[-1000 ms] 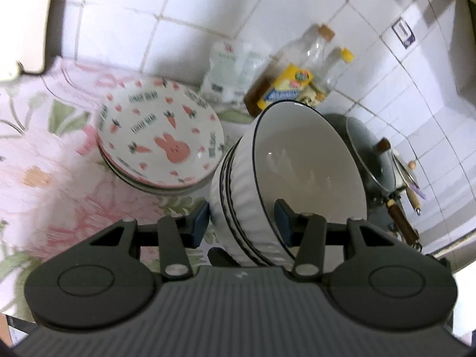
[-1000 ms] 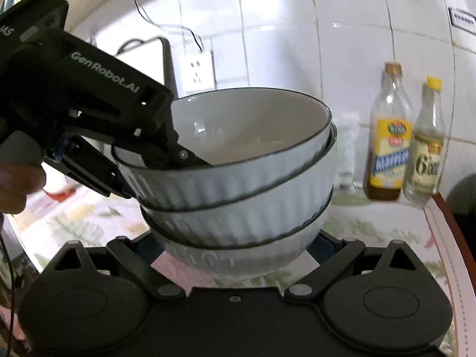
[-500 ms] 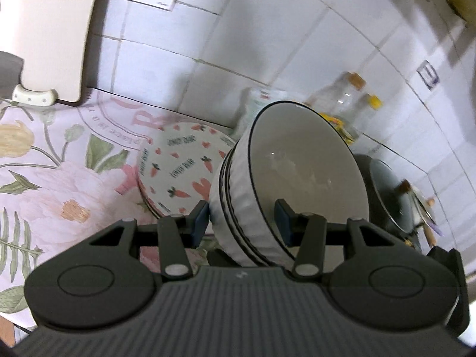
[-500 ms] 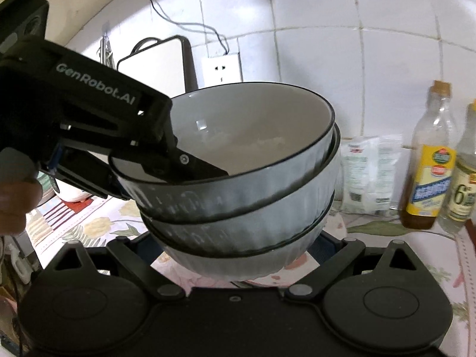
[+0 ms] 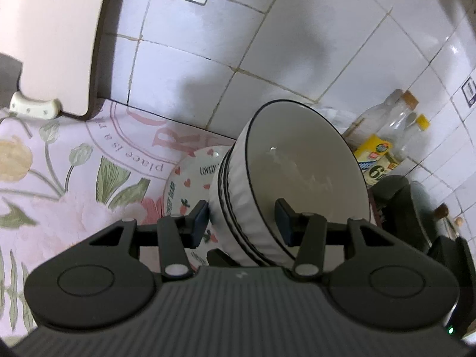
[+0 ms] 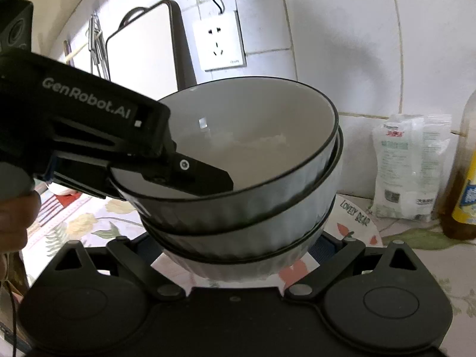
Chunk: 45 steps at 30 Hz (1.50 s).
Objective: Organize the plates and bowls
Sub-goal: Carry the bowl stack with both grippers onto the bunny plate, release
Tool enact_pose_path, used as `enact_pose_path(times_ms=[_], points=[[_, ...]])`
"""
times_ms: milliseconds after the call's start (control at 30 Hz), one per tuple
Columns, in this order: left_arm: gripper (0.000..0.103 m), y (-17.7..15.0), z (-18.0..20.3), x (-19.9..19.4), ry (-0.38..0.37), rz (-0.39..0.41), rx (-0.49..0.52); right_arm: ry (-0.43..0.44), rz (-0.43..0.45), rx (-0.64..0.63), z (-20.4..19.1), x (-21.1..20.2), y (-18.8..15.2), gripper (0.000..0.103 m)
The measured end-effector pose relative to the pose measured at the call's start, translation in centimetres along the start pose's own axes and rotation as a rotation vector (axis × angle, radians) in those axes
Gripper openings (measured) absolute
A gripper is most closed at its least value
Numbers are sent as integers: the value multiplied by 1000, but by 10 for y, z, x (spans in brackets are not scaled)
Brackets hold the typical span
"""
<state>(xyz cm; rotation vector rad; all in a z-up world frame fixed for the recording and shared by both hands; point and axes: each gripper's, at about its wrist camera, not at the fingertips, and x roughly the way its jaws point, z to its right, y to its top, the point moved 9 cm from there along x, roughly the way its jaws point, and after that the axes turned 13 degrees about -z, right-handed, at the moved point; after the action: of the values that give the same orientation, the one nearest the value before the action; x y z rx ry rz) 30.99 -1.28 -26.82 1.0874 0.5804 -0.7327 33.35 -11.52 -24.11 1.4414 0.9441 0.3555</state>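
"GenRobot.AI" on left gripper (image 6: 205,175), "LOVELY BEAR" plate (image 6: 355,217)

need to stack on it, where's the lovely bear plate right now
On the floral cloth near the tiled wall, directly behind and below the held stack of white bowls; the lovely bear plate shows left of them in the left-wrist view.

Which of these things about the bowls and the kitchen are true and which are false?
1. Three white bowls are nested in one stack. True.
2. The left gripper clamps the stack's rim, one of its fingers inside the top bowl. True.
3. The top bowl is full of soup. False: it looks empty.
4. A Lovely Bear plate lies on the flowered cloth under the stack. True.
5. A plug sits in the wall socket. False: its holes are free.
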Motion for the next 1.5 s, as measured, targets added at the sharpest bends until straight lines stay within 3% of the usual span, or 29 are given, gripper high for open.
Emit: enact_pose_path(times_ms=[567, 933, 1067, 1200, 1500], points=[[47, 2, -21, 56, -36, -38, -56, -28, -167, -14, 26, 50, -8, 100], [47, 0, -25, 68, -33, -48, -58, -54, -213, -17, 24, 56, -11, 100], [47, -1, -25, 68, -30, -40, -74, -68, -278, -55, 27, 60, -12, 99], [49, -3, -20, 67, 18, -23, -75, -80, -349, -17, 28, 62, -12, 99], [56, -9, -15, 21, 164, 75, 1, -188, -314, 67, 24, 21, -23, 99]])
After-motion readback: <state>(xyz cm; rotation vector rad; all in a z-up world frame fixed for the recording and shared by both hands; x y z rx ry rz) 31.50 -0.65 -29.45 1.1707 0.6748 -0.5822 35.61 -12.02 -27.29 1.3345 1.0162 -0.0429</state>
